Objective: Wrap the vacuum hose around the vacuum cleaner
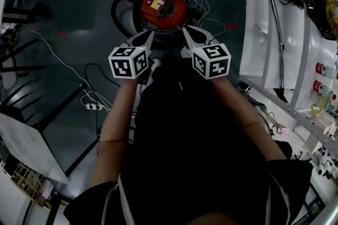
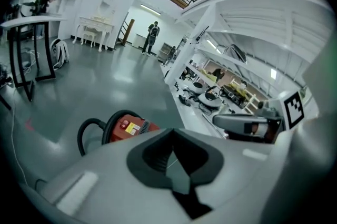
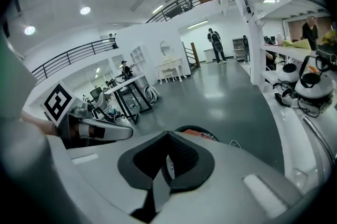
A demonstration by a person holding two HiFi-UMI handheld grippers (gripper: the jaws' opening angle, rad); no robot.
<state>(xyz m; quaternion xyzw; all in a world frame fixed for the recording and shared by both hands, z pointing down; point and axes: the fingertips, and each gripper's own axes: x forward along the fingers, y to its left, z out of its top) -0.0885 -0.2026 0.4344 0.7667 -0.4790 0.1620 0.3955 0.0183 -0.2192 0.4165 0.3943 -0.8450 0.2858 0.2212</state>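
A red vacuum cleaner [image 1: 161,7] stands on the dark floor ahead of me, with its black hose [image 1: 120,7] coiled round the body and looping out at the left. The left gripper view shows the vacuum cleaner [image 2: 126,128] and the hose loop [image 2: 87,131] just past the jaws. In the right gripper view only the vacuum cleaner's top [image 3: 197,132] peeks over the jaws. My left gripper [image 1: 143,35] and right gripper [image 1: 186,34] hang side by side, raised near the vacuum, both shut and empty.
A white workbench [image 1: 264,34] with tools runs along the right. A thin white cable [image 1: 53,55] trails over the floor to a power strip [image 1: 93,106] at the left. Black table legs [image 1: 21,60] and a white board [image 1: 26,147] stand at the left. People stand far off.
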